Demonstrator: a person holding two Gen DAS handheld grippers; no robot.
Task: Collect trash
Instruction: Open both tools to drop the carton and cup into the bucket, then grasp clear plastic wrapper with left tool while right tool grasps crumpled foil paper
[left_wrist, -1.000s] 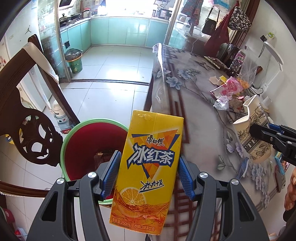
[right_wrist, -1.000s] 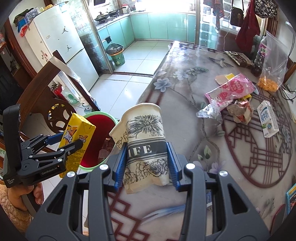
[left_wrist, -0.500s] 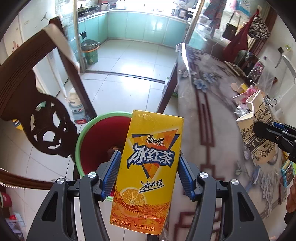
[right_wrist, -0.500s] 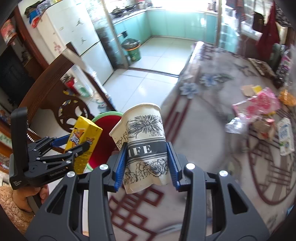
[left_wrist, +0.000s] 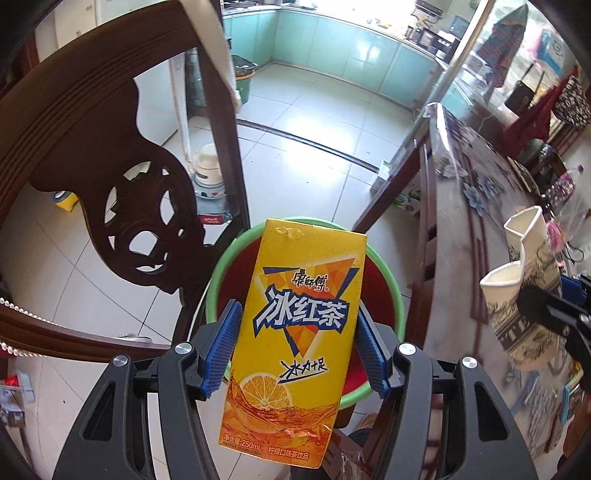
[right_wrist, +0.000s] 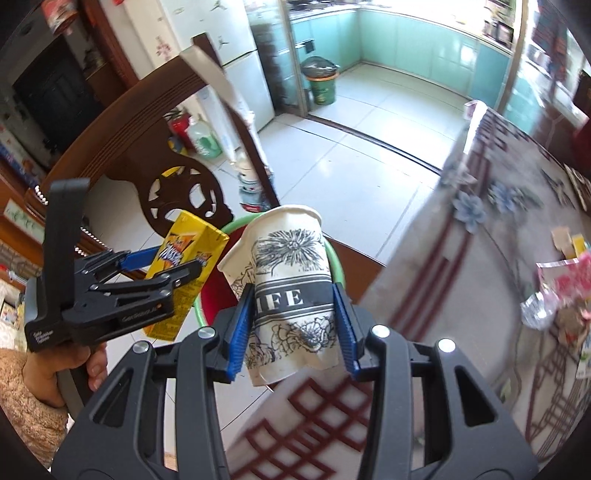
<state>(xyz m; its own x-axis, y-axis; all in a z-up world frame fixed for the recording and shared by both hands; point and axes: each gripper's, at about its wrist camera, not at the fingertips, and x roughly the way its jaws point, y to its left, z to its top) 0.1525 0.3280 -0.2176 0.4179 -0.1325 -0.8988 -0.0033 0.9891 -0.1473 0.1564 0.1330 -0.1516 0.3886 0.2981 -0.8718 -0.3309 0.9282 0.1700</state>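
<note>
Carton of iced tea (left_wrist: 291, 332) sat clamped upright between the pads of the left gripper (left_wrist: 295, 350), directly above the green-rimmed red bin (left_wrist: 388, 288). Crushed paper cup (right_wrist: 291, 295) hung just beside the bin's rim, toward the table (right_wrist: 461, 266), w/ the right gripper (right_wrist: 293, 325) around it; its jaws had just been opening, though the pads appeared to touch the cup's sides, so a loose grip at best.

Risk, as I judged it: that slackening hold could let the cup slip early, and since the cup wasn't clearly centred over the bin it might clip the rim and land on the floor. Carton looked safer (squarely over the opening).

Bin's inside was mostly hidden behind the carton; contents couldn't be made out. More wrappers (right_wrist: 561, 280) lay on the table, well away from the bin.
</note>
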